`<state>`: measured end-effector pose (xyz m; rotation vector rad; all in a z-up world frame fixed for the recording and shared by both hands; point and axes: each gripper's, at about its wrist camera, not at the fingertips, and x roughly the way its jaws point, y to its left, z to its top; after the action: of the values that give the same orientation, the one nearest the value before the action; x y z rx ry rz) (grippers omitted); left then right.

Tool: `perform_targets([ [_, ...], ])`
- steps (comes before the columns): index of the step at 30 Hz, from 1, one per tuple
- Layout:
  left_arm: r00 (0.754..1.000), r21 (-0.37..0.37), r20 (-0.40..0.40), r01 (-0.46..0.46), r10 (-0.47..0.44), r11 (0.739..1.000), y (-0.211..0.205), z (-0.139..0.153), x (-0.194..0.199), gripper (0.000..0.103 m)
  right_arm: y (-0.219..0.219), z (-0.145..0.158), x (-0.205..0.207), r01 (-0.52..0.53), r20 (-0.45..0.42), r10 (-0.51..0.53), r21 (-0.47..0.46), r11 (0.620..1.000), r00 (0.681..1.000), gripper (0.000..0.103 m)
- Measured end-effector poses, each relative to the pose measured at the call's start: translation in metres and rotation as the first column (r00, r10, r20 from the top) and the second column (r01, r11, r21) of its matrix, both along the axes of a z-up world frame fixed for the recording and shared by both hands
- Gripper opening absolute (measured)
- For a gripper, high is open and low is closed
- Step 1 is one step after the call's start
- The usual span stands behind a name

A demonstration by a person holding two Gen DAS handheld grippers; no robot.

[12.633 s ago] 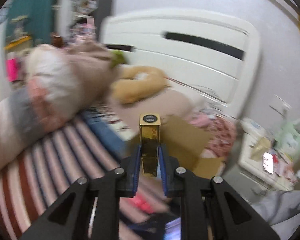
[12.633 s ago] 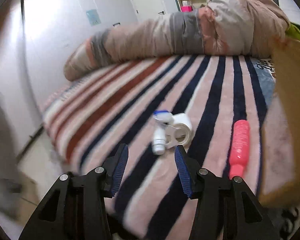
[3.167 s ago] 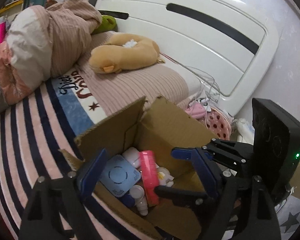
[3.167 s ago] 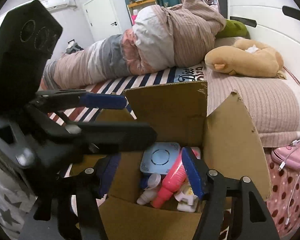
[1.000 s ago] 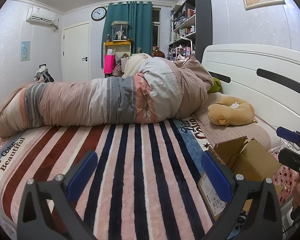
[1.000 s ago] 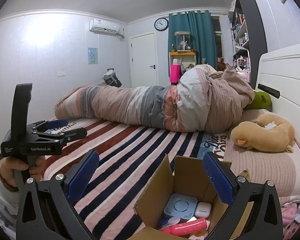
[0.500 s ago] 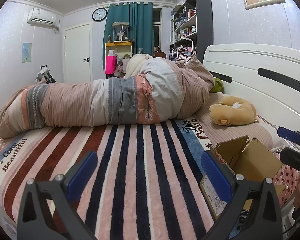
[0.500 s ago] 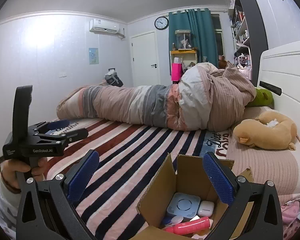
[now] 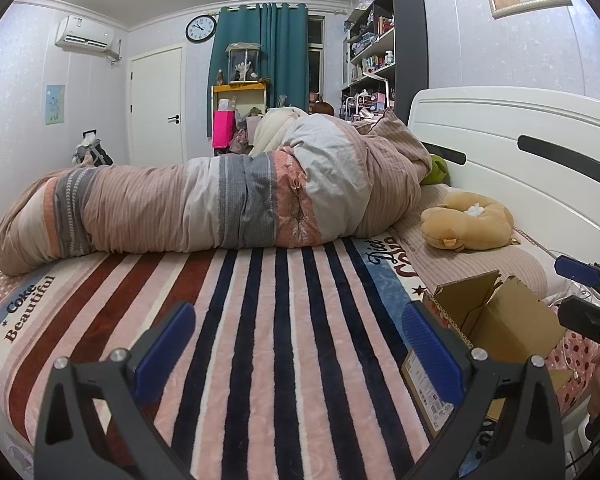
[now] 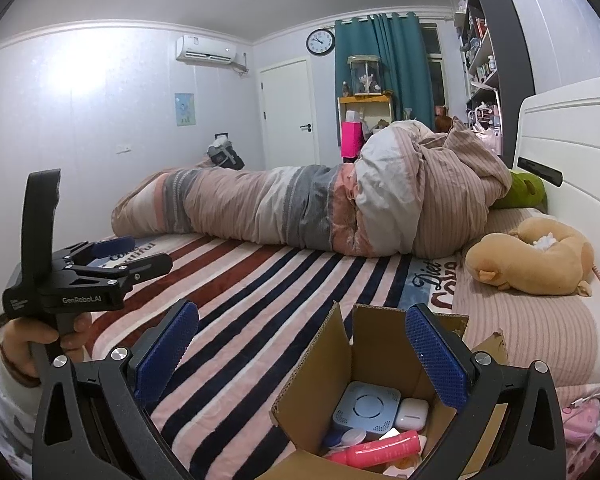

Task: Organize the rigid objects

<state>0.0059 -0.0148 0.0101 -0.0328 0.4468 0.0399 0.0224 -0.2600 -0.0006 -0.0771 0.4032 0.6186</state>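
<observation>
An open cardboard box (image 10: 376, 364) stands on the striped bed near its right edge and also shows in the left wrist view (image 9: 496, 320). Inside lie a pale blue square device (image 10: 366, 406), a white case (image 10: 411, 414), a pink tube (image 10: 380, 450) and a round white lid (image 10: 350, 438). My right gripper (image 10: 300, 360) is open and empty, held above and in front of the box. My left gripper (image 9: 300, 348) is open and empty over the striped blanket; it also shows at the left of the right wrist view (image 10: 112, 256), held in a hand.
A rolled duvet (image 9: 220, 204) lies across the far side of the bed. A tan plush pillow (image 9: 468, 222) lies by the white headboard (image 9: 520, 152). The striped blanket (image 9: 268, 320) covers the near half. Pink clutter and cables (image 10: 588, 416) sit beside the bed.
Both grippers have drifted slightly; the views have shifted a little. Both stay open and empty. The box and its contents have not moved.
</observation>
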Motion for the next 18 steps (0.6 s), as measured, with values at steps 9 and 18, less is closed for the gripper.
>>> perform_targets([
  [9, 1.0, -0.001, 0.0, 0.002, -0.002, 1.0, 0.0009, 0.0001, 0.0005, 0.102, 0.0005, -0.0006, -0.0002, 0.0, -0.003, 0.0, -0.002, 1.0, 1.0, 0.103],
  [18, 1.0, -0.002, 0.0, 0.003, -0.003, 1.0, 0.0013, 0.0001, 0.0009, 0.102, 0.0002, -0.0004, 0.0001, 0.002, -0.003, -0.002, 0.0, 1.0, 1.0, 0.103],
])
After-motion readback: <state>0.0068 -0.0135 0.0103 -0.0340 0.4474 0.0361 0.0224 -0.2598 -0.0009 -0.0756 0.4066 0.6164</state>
